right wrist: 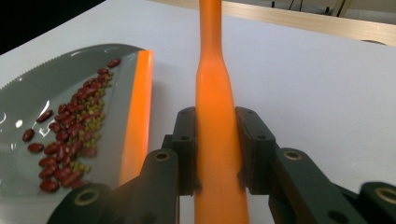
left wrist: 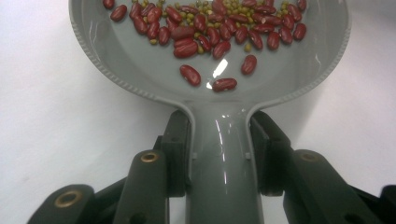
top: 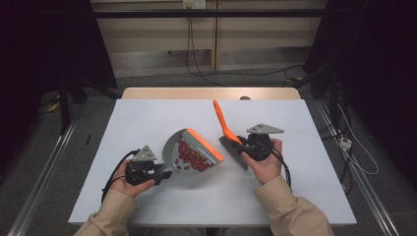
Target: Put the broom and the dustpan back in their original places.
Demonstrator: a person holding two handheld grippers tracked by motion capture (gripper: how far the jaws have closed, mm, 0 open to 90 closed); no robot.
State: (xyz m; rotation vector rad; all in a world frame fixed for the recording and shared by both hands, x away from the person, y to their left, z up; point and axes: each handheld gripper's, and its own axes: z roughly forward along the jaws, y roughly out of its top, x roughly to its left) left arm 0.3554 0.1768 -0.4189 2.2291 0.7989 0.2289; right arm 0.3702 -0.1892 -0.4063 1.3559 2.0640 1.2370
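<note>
A grey dustpan with an orange lip lies mid-table and holds several red beans and small green ones. My left gripper is shut on the dustpan's handle, a pad pressed to each side, with the beans spread across the pan's bowl ahead. An orange brush with dark bristles stands just right of the pan's lip. Around its handle my right gripper is shut. The dustpan and its beans sit to the left in the right gripper view.
The white table ends at a wooden strip along the far side. Cables hang and trail on the floor behind. Metal rails run beside the table on both sides.
</note>
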